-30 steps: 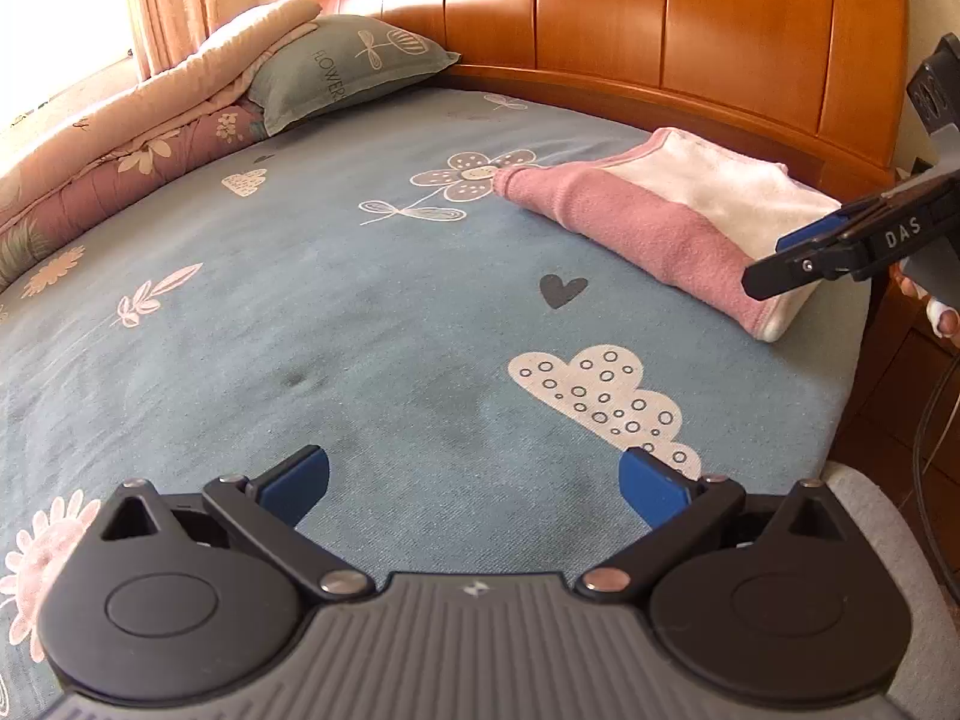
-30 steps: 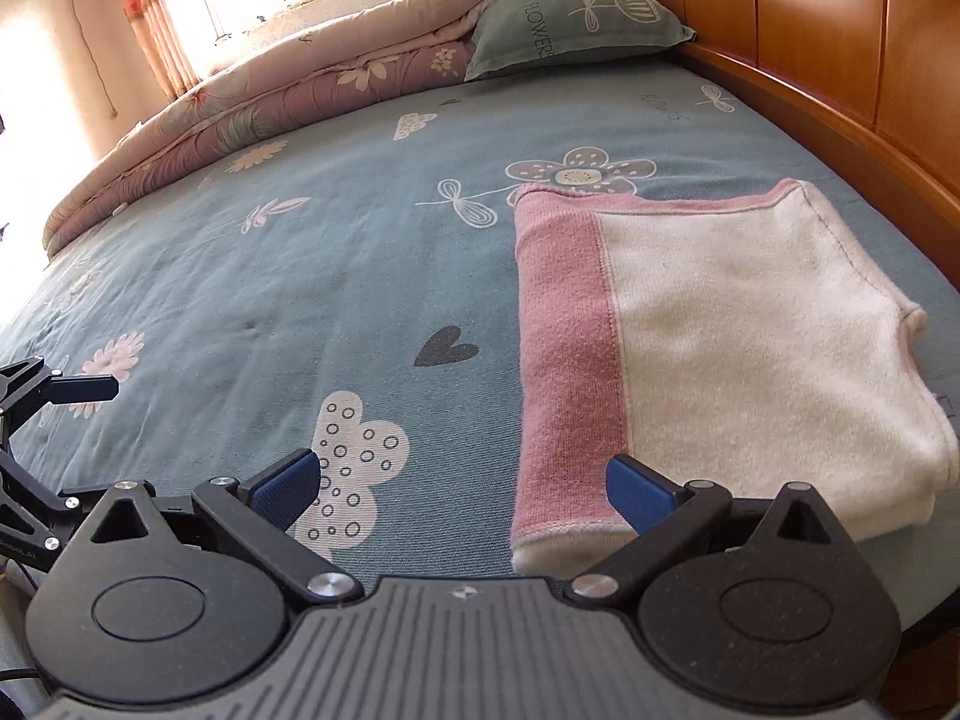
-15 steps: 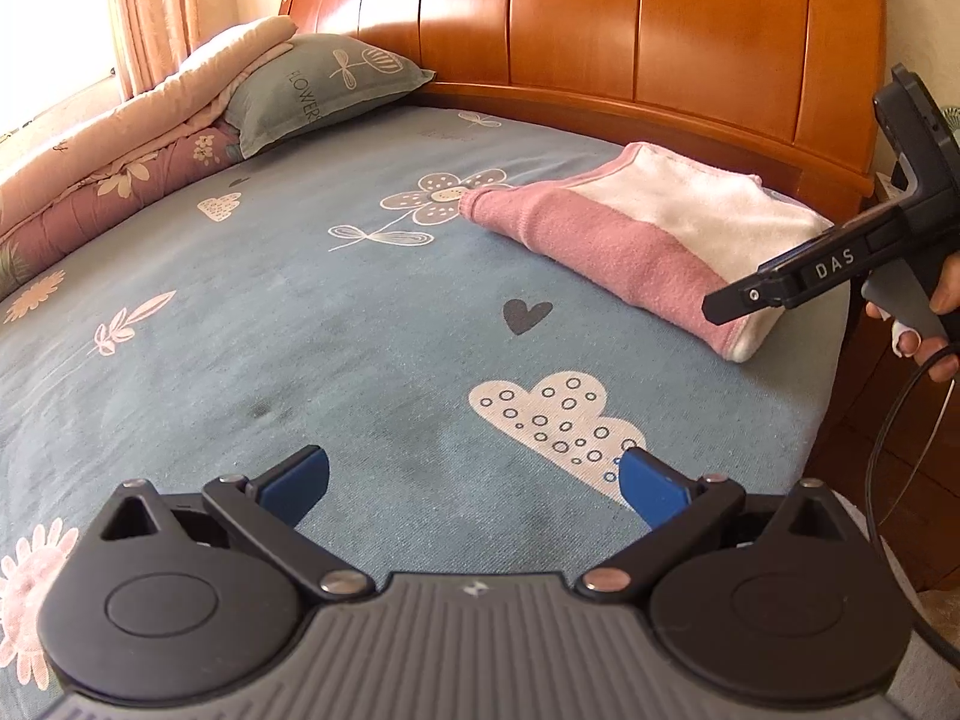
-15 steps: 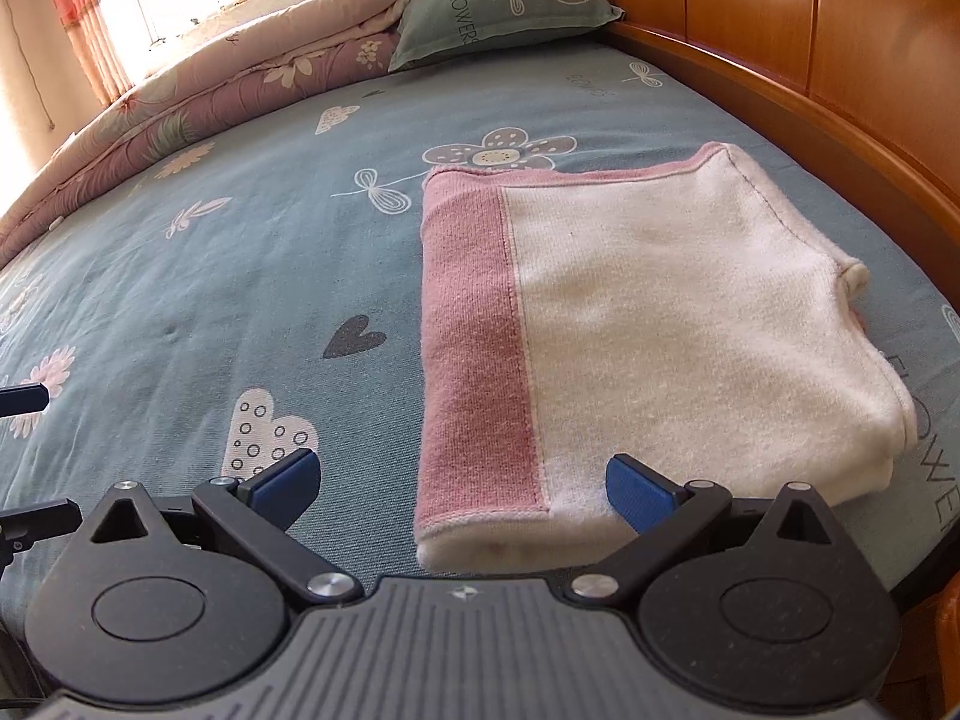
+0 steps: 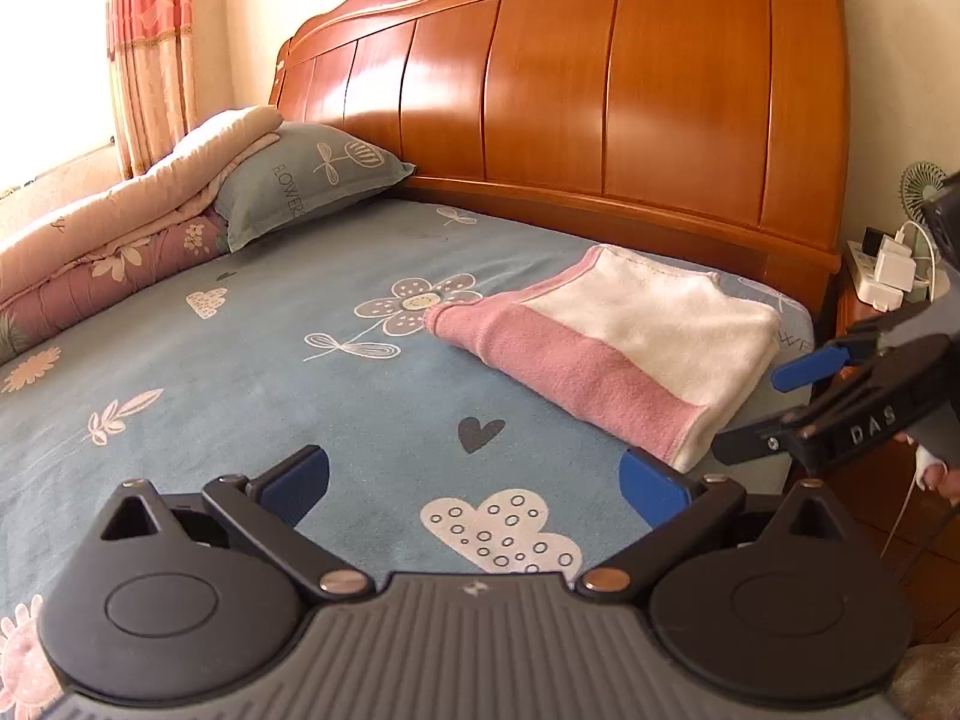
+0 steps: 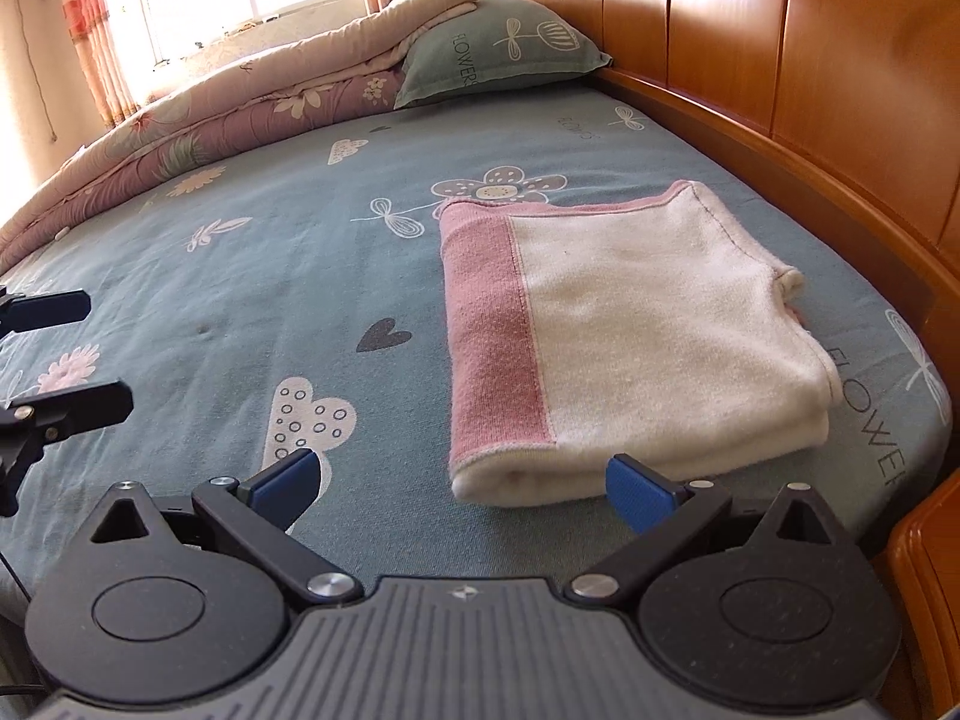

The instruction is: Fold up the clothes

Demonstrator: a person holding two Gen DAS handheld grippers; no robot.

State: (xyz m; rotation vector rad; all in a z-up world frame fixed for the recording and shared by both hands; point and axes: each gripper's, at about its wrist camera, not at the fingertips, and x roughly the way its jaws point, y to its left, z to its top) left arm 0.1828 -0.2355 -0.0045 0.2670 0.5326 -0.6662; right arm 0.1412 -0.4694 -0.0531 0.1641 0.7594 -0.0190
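Lying as a neat squared bundle near the headboard side of the bed, the pink-and-white garment already looks folded: layers stacked, doubled edge facing the right gripper, pink band running along its left side. Whether more folds are wanted can't be settled from this; the scene fits a finished fold w/ both tools drawn back, or a pause before another halving. Right gripper is clearly the nearer one: its fingers are spread wide, holding nothing, w/ the bundle's near edge just ahead, lying between the fingers and a bit right of centre. Bundle's long axis runs roughly away from that gripper, toward the flower print and headboard. Left gripper also has fingers wide apart & empty; from it the garment sits well apart, ahead and to the right, past the heart print, seen on a diagonal. In the left view the right gripper hangs by the bundle's near corner at the bed edge, not touching cloth as far as I can tell. Any further grasp would approach from the right side, at the near doubled edge. Pillow and rolled quilt sit far off by the window.
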